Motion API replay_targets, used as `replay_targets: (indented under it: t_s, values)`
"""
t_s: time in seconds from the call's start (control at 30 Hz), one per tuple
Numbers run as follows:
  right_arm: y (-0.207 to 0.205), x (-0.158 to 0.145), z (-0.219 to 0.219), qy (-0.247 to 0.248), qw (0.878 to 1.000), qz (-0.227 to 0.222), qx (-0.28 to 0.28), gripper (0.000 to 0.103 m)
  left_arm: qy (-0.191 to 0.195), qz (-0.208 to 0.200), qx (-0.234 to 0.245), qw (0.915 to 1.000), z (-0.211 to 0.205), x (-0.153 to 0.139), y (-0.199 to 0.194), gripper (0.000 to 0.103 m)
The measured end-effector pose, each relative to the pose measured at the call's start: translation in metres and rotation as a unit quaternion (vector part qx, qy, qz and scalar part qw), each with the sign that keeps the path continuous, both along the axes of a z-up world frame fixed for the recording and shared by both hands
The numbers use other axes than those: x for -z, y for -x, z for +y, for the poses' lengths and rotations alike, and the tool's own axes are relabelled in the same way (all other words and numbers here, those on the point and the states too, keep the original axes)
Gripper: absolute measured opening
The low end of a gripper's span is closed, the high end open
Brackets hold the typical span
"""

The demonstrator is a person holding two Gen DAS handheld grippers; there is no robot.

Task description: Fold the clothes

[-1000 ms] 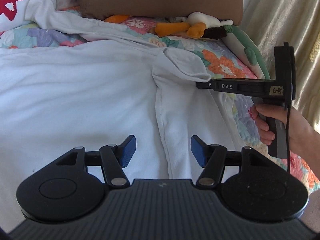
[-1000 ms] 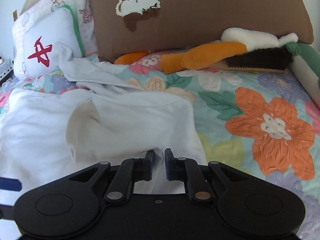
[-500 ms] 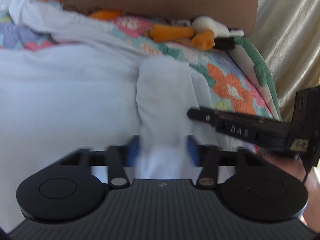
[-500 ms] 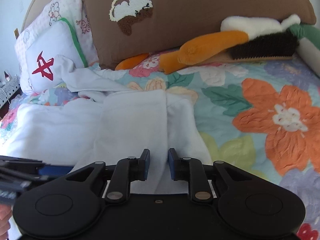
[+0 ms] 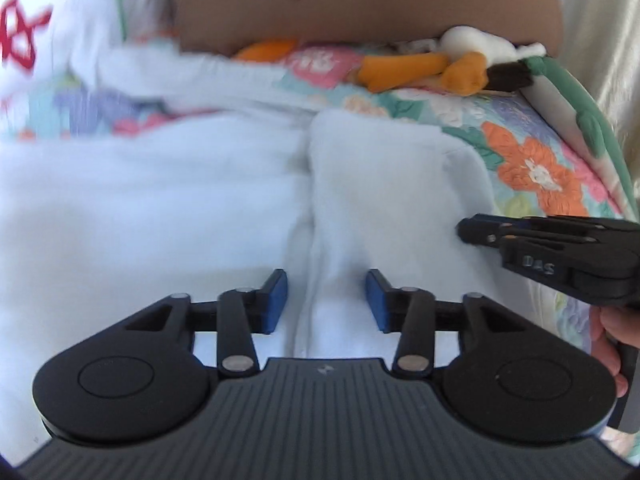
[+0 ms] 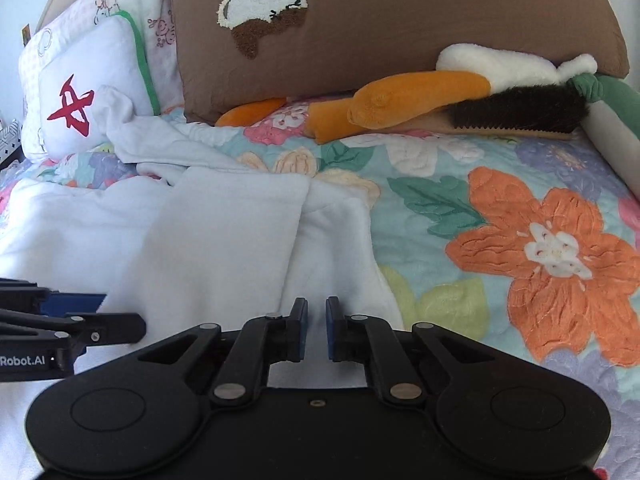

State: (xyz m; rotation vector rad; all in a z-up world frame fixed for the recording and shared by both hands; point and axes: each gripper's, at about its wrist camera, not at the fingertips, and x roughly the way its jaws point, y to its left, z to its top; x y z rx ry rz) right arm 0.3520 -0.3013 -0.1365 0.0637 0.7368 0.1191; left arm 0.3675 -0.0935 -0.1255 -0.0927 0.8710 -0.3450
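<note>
Black left tool point(image 5: 326, 300), blue pads point(image 5: 276, 300), silver pivot screws.

A garment point(image 6: 224, 248) is spread across the left part of a quilt point(image 6: 500, 216), its folded sleeve point(image 5: 380, 200) laid along its right edge. Behind it, a large cushion point(image 6: 400, 20) is propped upright, with a small pillow point(image 6: 88, 92) to the left. A plush toy point(image 6: 420, 96) and a brush point(image 6: 520, 114) are laid before the cushion, at right.

White garment point(image 6: 224, 240) on floral quilt point(image 6: 520, 240); brown pillow point(image 6: 400, 28), orange plush point(image 6: 416, 96).
</note>
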Motion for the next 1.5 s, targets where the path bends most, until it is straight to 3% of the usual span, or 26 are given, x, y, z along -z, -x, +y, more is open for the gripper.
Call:
replay_targets:
  t_s: [0.1, 0.17, 0.33, 0.47, 0.53, 0.73, 0.87, 1.1, 1.13, 1.17, 1.2, 1.37, 1.5]
  values:
    - [0.005, -0.012, 0.004, -0.025, 1.0, -0.009, 0.0, 0.017, 0.03, 0.011, -0.009, 0.9994, 0.02, -0.01, -0.004, 0.056]
    - [0.01, -0.022, 0.007, -0.063, 0.998, -0.01, 0.001, 0.022, 0.047, 0.018, -0.015, 0.9986, 0.033, -0.017, -0.006, 0.056]
    - [0.017, -0.046, 0.026, -0.143, 0.99, 0.013, 0.004, 0.047, 0.088, 0.032, -0.046, 0.9946, 0.079, -0.03, -0.016, 0.055]
    - [0.0, -0.07, 0.061, -0.128, 0.99, 0.043, -0.031, 0.053, 0.086, 0.016, -0.075, 0.9933, 0.108, -0.042, -0.039, 0.053]
    - [-0.005, -0.077, 0.073, -0.114, 0.992, 0.034, -0.037, 0.058, 0.091, 0.006, -0.094, 0.9915, 0.121, -0.045, -0.055, 0.053]
    - [-0.004, -0.067, 0.076, -0.126, 0.991, 0.019, -0.035, 0.061, 0.129, 0.0, -0.155, 0.9794, 0.143, -0.037, -0.109, 0.053]
    - [0.004, -0.051, 0.062, -0.106, 0.994, 0.003, -0.031, 0.061, 0.15, -0.002, -0.188, 0.9706, 0.153, -0.03, -0.144, 0.048]
    - [-0.007, -0.035, 0.03, -0.139, 0.99, -0.005, 0.01, 0.061, 0.131, -0.003, -0.193, 0.9724, 0.125, -0.006, -0.172, 0.048]
    - [-0.008, -0.034, 0.029, -0.136, 0.991, -0.005, 0.009, 0.061, 0.125, -0.006, -0.195, 0.9729, 0.122, -0.004, -0.175, 0.045]
    - [-0.009, -0.033, 0.028, -0.131, 0.991, -0.007, 0.008, 0.061, 0.115, -0.009, -0.196, 0.9739, 0.119, -0.003, -0.177, 0.019]
    - [-0.009, -0.032, 0.029, -0.124, 0.992, -0.009, 0.006, 0.061, 0.1, -0.014, -0.195, 0.9756, 0.115, -0.004, -0.176, 0.003]
    - [-0.009, -0.027, 0.031, -0.113, 0.993, -0.01, -0.021, 0.061, 0.057, -0.11, -0.17, 0.9776, 0.095, -0.037, -0.144, 0.003]
    - [-0.012, -0.021, 0.035, -0.125, 0.991, -0.016, -0.04, 0.06, 0.049, -0.191, -0.137, 0.9707, 0.077, -0.081, -0.106, 0.003]
